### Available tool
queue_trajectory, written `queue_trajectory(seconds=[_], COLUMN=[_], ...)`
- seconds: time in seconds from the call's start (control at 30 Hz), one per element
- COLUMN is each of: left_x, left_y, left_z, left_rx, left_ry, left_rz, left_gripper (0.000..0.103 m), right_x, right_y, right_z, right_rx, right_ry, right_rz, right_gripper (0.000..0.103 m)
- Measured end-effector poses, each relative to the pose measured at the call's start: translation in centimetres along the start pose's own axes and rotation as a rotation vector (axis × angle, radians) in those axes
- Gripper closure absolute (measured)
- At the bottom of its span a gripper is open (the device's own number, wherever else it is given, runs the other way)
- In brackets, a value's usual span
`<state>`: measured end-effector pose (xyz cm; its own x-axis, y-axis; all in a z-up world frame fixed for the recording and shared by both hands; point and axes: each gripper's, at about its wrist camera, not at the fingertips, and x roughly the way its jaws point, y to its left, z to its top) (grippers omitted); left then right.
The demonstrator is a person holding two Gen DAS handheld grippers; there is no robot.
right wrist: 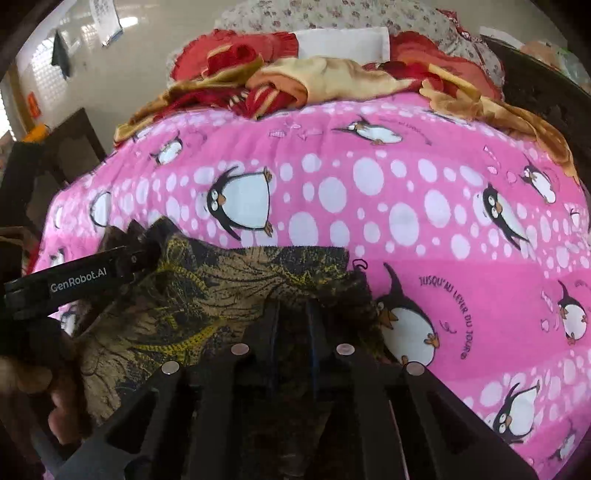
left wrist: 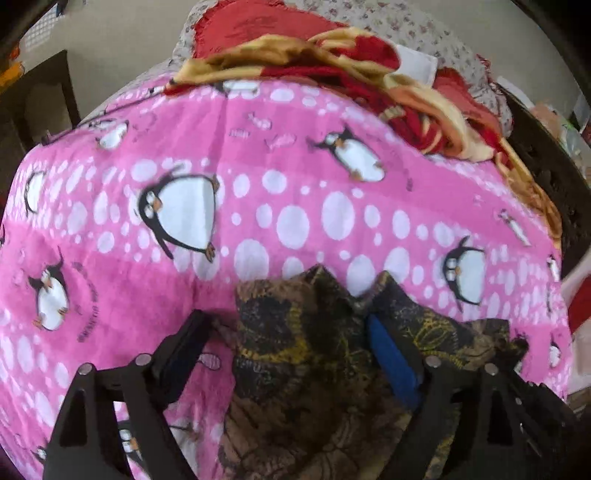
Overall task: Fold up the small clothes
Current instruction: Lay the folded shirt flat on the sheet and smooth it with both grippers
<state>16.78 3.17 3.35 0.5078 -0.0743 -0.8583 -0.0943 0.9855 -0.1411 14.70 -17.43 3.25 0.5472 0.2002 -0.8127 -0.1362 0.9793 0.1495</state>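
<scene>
A small dark brown cloth with yellow and black print (left wrist: pixel 295 354) lies on the pink penguin bedsheet (left wrist: pixel 258 177). In the left wrist view my left gripper (left wrist: pixel 288 328) is open, its fingers wide apart, and the cloth bunches up between them and drapes over the right finger with its blue pad (left wrist: pixel 391 354). In the right wrist view my right gripper (right wrist: pixel 293 314) is shut on the cloth's (right wrist: pixel 207 291) near edge. The left gripper (right wrist: pixel 85 275) shows there at the cloth's left end.
A rumpled red and gold blanket (right wrist: pixel 295 85) and floral pillows (right wrist: pixel 332 14) lie at the far end of the bed. A dark headboard (left wrist: pixel 546 155) stands on the right. Dark furniture (right wrist: pixel 55 155) stands to the left. Pink sheet (right wrist: pixel 461 221) spreads to the right.
</scene>
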Motion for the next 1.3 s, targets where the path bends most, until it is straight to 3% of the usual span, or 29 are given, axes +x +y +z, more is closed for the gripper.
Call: queue_trajectory(seconds=[0.1,0.27,0.4,0.5,0.57,0.63,0.7,1.1,1.3], left_x=[-4.8,-12.0,-14.9,-13.6,-11.2,-10.7,-10.2,-10.1,-10.0], left_y=[0.6,0.8,-0.1,-0.8,-0.5,-0.8,-0.3,-0.5,-0.6], left_z=[-1.4,-8.9,-15.9,-19.4,-20.4,-21.1,-21.4,-21.8,-21.7], left_rx=[0.054,0.165,0.224,0.221,0.178,0.186,0.141,0.150,0.148], left_ry=[-0.077,-0.116,-0.114,-0.050,0.015,0.024,0.044,0.021,0.017], left_rz=[-0.034,-0.149,-0.135,-0.110,-0.072,-0.036,-0.051,-0.040,-0.040], left_gripper=[0.022,0.021,0.021,0.021,0.020,0.014,0.010,0.007,0.006], right_x=[-3.2,-11.9,-13.5,-12.5,-10.1,-8.8,-8.8,-9.0,-8.9], right_y=[0.2,0.8,2.3,3.6,3.7,2.7,2.6,3.3,3.0], right_z=[-0.1,-4.6,-9.3,-12.0,-12.8,-13.4,-13.6,-14.5,-14.5], right_rx=[-0.025,-0.113,-0.173,-0.224,-0.249,-0.197,-0.209,-0.246,-0.229], right_ry=[-0.023,-0.105,-0.076,-0.084,-0.069,-0.073,-0.092,-0.131,-0.135], right_rz=[0.005,0.133,0.178,0.161,0.143,0.182,0.183,0.145,0.171], right_gripper=[0.075,0.069,0.068,0.068,0.069,0.068,0.068,0.067,0.066])
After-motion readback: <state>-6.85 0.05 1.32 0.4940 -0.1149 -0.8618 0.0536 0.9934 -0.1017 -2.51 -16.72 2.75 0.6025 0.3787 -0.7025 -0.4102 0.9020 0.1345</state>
